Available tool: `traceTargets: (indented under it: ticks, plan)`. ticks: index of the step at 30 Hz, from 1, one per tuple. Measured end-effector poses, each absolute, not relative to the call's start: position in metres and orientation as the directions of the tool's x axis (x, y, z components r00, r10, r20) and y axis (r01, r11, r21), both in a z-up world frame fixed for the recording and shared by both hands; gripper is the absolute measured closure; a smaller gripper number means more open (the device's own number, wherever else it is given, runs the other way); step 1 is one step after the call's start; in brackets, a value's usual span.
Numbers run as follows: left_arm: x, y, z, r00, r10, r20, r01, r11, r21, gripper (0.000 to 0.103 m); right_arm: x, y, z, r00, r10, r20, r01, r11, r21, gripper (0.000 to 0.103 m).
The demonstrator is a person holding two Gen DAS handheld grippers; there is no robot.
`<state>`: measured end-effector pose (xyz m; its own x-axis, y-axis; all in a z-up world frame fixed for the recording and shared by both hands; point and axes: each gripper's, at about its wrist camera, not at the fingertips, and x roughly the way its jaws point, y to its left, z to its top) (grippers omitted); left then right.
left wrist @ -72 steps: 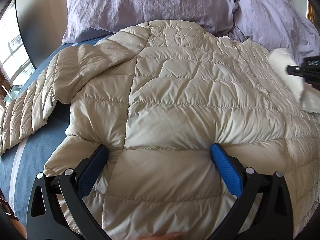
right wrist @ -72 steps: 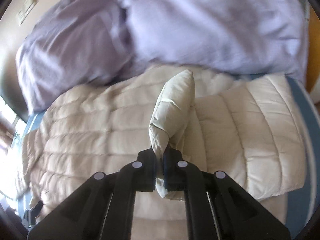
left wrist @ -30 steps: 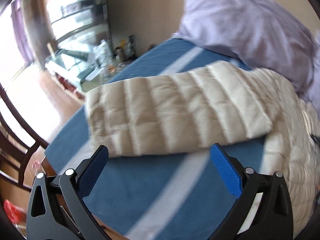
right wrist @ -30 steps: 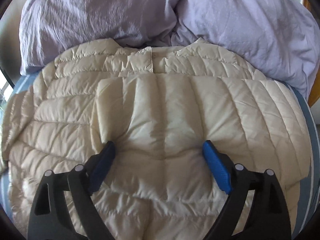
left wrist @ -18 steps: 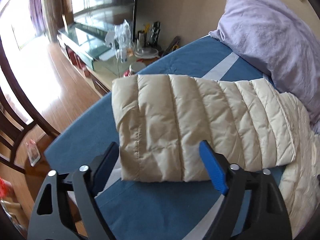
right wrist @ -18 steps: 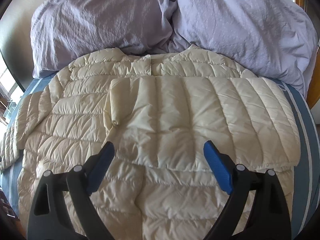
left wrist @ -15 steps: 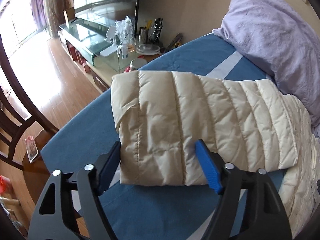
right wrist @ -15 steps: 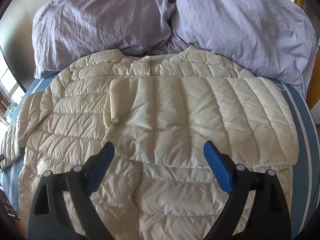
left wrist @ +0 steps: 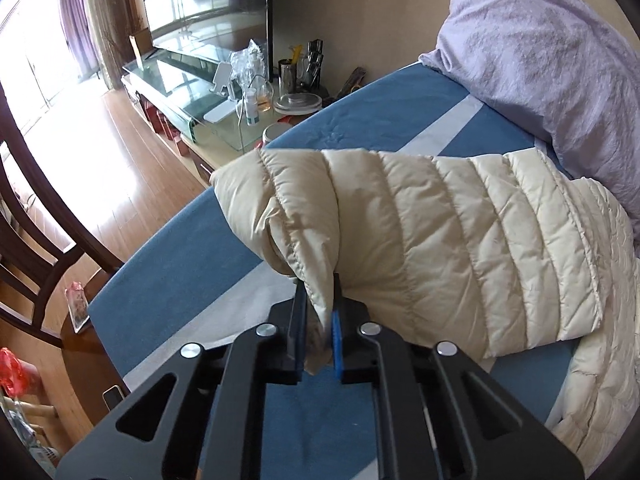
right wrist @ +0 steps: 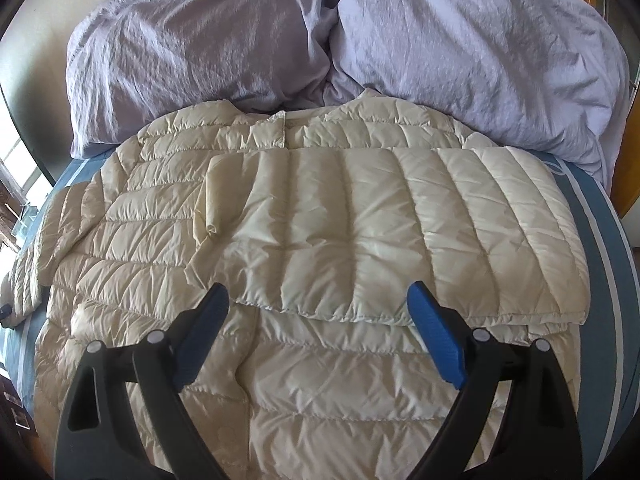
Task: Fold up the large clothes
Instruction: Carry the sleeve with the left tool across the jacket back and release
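Observation:
A cream quilted puffer jacket [right wrist: 320, 360] lies spread on a blue bed. Its right sleeve [right wrist: 400, 232] lies folded flat across the chest. My right gripper [right wrist: 318, 332] is open and empty, hovering above the jacket's middle, just below that sleeve's lower edge. In the left wrist view the jacket's left sleeve [left wrist: 440, 240] stretches over the blue sheet [left wrist: 180, 280]. My left gripper [left wrist: 318, 320] is shut on the sleeve's cuff and lifts it a little off the sheet.
Two lilac pillows [right wrist: 200, 48] [right wrist: 480, 40] lie at the head of the bed. Left of the bed stand a glass TV stand [left wrist: 180, 76] with bottles and clutter [left wrist: 256, 96], a dark wooden chair [left wrist: 36, 248] and wood floor [left wrist: 100, 152].
My right gripper let go of the right sleeve, now flat across the chest, and drew back. My left gripper swung to the left sleeve, closed on its cuff and lifted it.

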<state>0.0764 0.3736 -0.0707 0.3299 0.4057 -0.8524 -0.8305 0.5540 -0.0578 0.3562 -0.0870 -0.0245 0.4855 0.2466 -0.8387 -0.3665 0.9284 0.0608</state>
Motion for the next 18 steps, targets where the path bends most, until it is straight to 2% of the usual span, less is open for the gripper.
traceTargets:
  ticks: [10, 18]
  plan:
    - [0.123, 0.327, -0.004, 0.466, 0.428, -0.774, -0.756, 0.647, -0.096, 0.095, 0.354, -0.117, -0.011, 0.52, 0.263, -0.813, -0.355, 0.932, 0.075, 0.012]
    - [0.197, 0.235, 0.043, 0.632, 0.31, -0.711, -0.565, 0.811, -0.149, 0.095, 0.357, -0.158, -0.017, 0.526, 0.237, -0.817, -0.307, 0.949, 0.078, 0.012]
